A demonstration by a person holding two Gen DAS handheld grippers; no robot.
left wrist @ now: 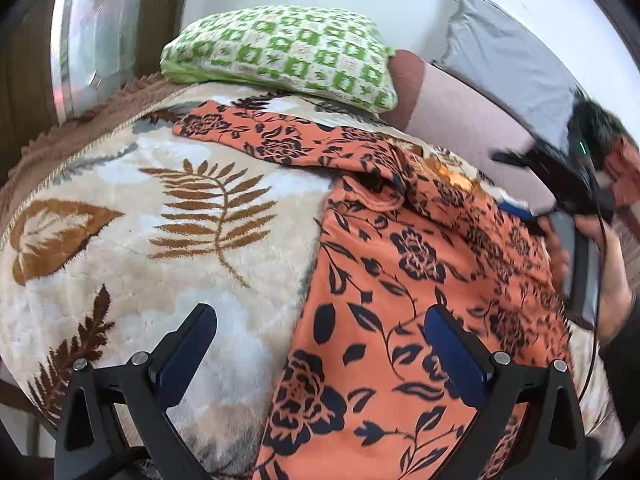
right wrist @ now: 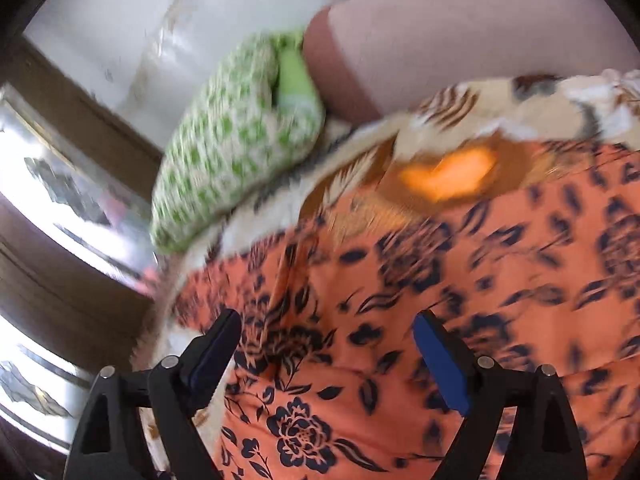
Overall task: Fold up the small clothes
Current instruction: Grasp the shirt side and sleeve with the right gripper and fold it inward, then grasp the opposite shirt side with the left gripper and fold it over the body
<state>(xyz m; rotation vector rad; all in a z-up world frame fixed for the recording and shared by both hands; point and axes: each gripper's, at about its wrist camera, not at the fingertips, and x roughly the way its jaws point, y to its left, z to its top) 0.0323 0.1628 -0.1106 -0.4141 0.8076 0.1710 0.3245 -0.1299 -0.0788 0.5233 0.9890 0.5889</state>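
Observation:
An orange garment with dark blue flowers lies partly folded on a cream blanket with brown leaves, one strip reaching toward the pillow. My left gripper hovers open over the garment's left edge, nothing between its blue pads. In the left wrist view my right gripper's black body shows at the right, held by a hand. In the blurred right wrist view my right gripper stands open above the same garment, its pads apart and touching no cloth.
A green-and-white patterned pillow rests at the blanket's far end beside a pinkish-brown cushion. Grey cloth lies against the white wall. Windows with dark wooden frames stand to the left.

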